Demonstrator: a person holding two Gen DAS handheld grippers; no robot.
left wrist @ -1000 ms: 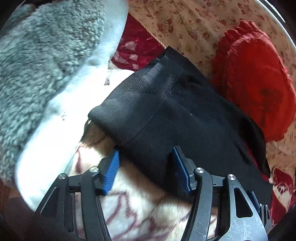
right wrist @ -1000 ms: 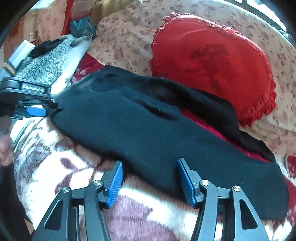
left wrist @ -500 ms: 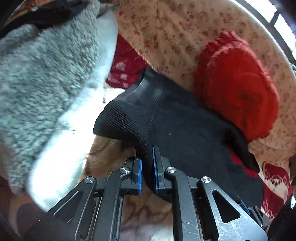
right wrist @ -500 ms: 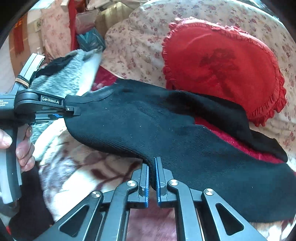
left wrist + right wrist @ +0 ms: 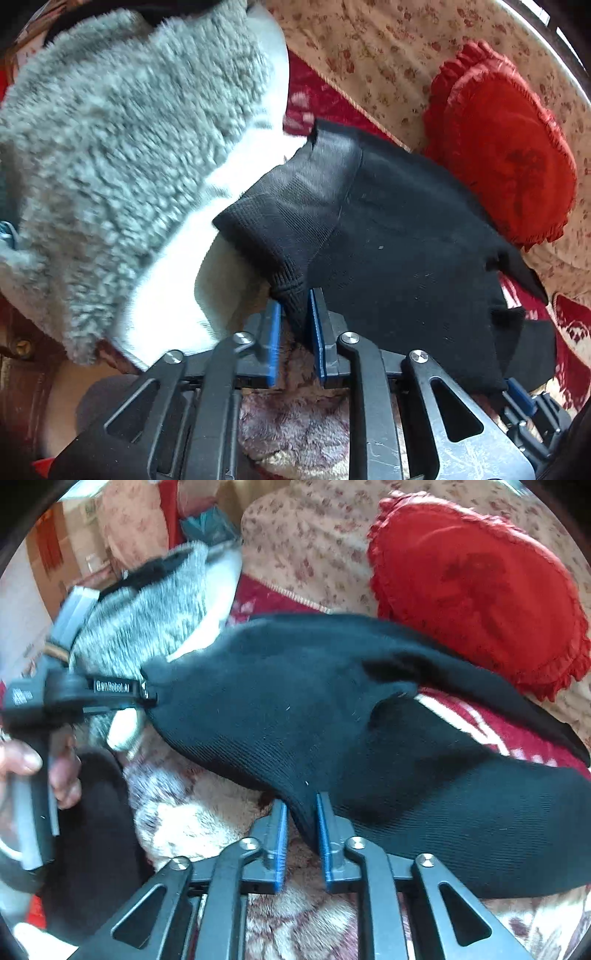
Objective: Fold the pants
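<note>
A cream floral-print sofa back (image 5: 369, 48) spans the rear, with a plush cream and maroon patterned blanket (image 5: 192, 812) covering the seat. The black knit pants (image 5: 388, 229) lie stretched across that blanket, their near edge lifted. A grey fleecy garment with white lining (image 5: 110, 155) sits to the left, a red heart-shaped ruffled cushion (image 5: 480, 587) behind. The left gripper (image 5: 295, 321) pinches the ribbed waistband corner, its jaws narrow, having just eased slightly apart. The right gripper (image 5: 301, 827) clamps the pants' edge likewise, jaws narrow and lately loosened a little.
</note>
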